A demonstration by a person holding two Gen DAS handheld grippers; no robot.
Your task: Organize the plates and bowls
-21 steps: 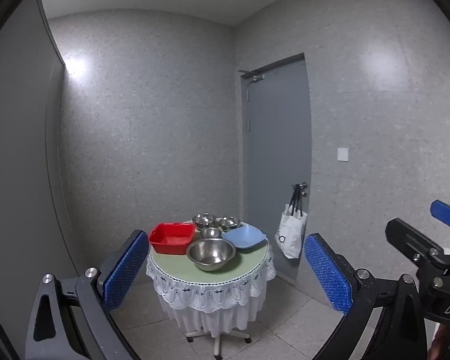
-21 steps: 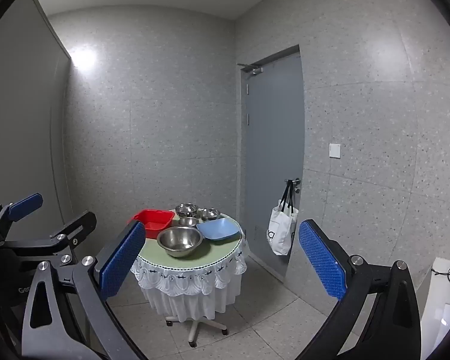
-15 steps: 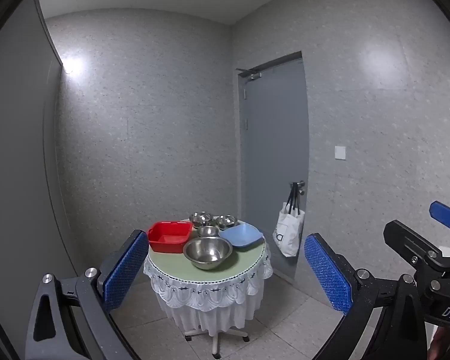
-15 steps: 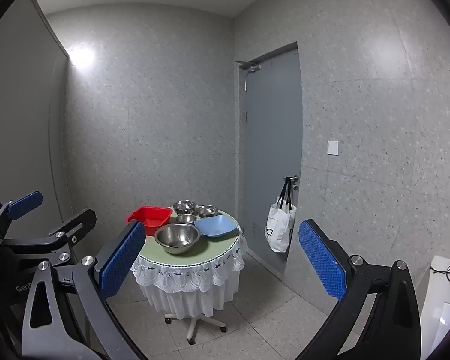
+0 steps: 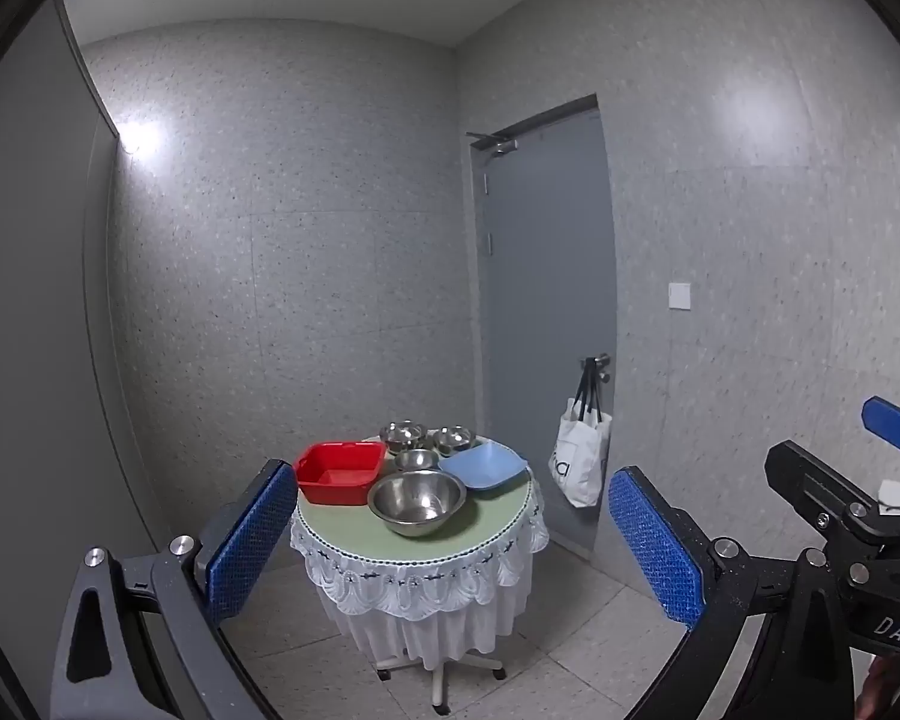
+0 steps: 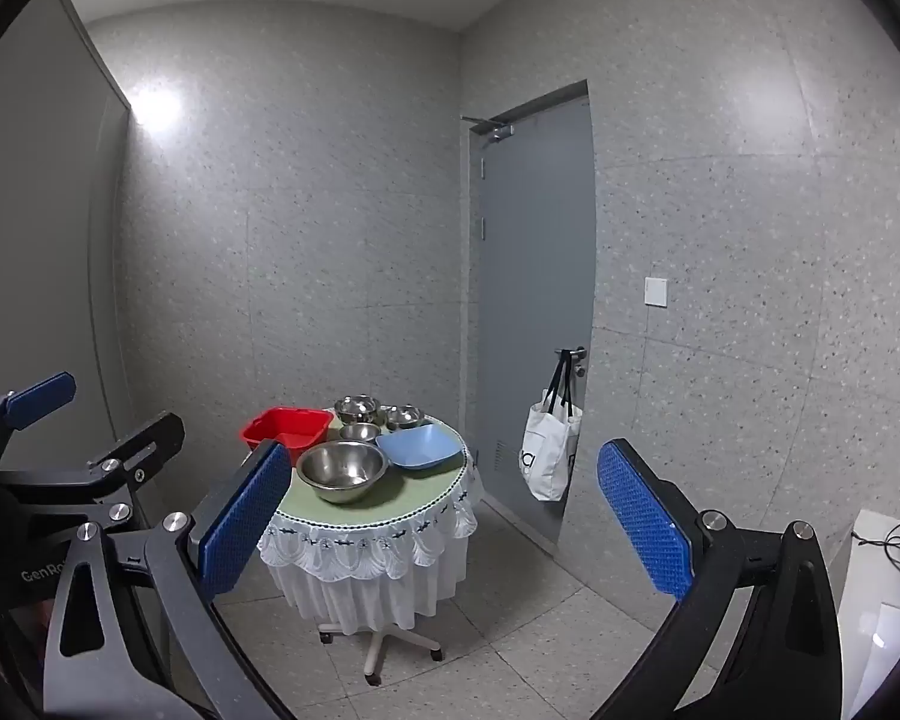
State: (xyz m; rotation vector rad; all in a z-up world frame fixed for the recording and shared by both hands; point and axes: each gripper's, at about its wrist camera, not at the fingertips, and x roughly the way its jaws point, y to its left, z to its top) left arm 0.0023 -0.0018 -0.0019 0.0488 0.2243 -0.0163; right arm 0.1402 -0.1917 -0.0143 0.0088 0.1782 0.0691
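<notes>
- Round table with a green top and white lace skirt (image 5: 354,531) stands well ahead, carrying all the dishes.
- Left gripper (image 5: 450,546) and right gripper (image 6: 444,525): fingers spread wide, empty, likely readied for approach.
- Large steel bowl (image 5: 417,501) sits nearest.
- Red square plastic basin (image 5: 339,471) and blue square plastic plate (image 5: 483,466) flank it.
- Three small steel bowls (image 5: 417,459) cluster behind, unstacked.

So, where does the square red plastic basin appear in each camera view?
Left wrist: square red plastic basin, table's left side, just right of the left blue pad.
Right wrist: same basin, left of centre, above the left blue pad.
Shared landmark: white tote bag on the door handle.
</notes>
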